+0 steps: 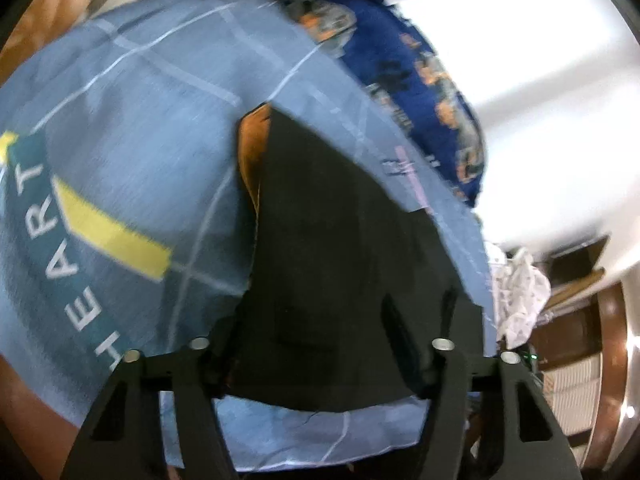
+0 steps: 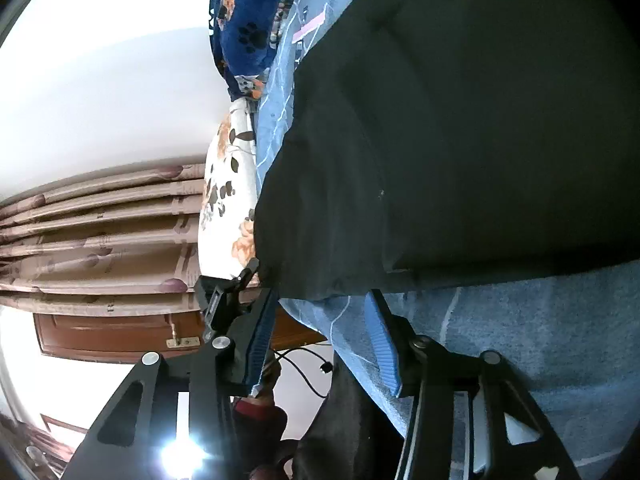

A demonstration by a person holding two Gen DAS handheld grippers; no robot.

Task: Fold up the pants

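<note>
- While black pants are lying spread across a blue bedsheet on a bed, two hand-held grippers are working at the near edge of the cloth.
- Seen from the left wrist camera, the left gripper is sitting over the pants, with its two dark fingers standing apart on either side of the black fabric; the picture is blurred, so whether the pads are pressing on the cloth cannot be told.
- A brown lining or fold is showing at the far edge of the pants.
- Printed on the bedsheet are white lines, a yellow band and the word "HEART".
- A dark blue blanket with orange prints is lying beyond the pants, near a white wall.
- Seen from the right wrist camera, the right gripper is standing released, its blue-padded fingers apart just beside the hem of the pants, with nothing clamped between them.
- A flowered white pillow is resting beside the pants, with pinkish curtains and a brown wooden door behind.
</note>
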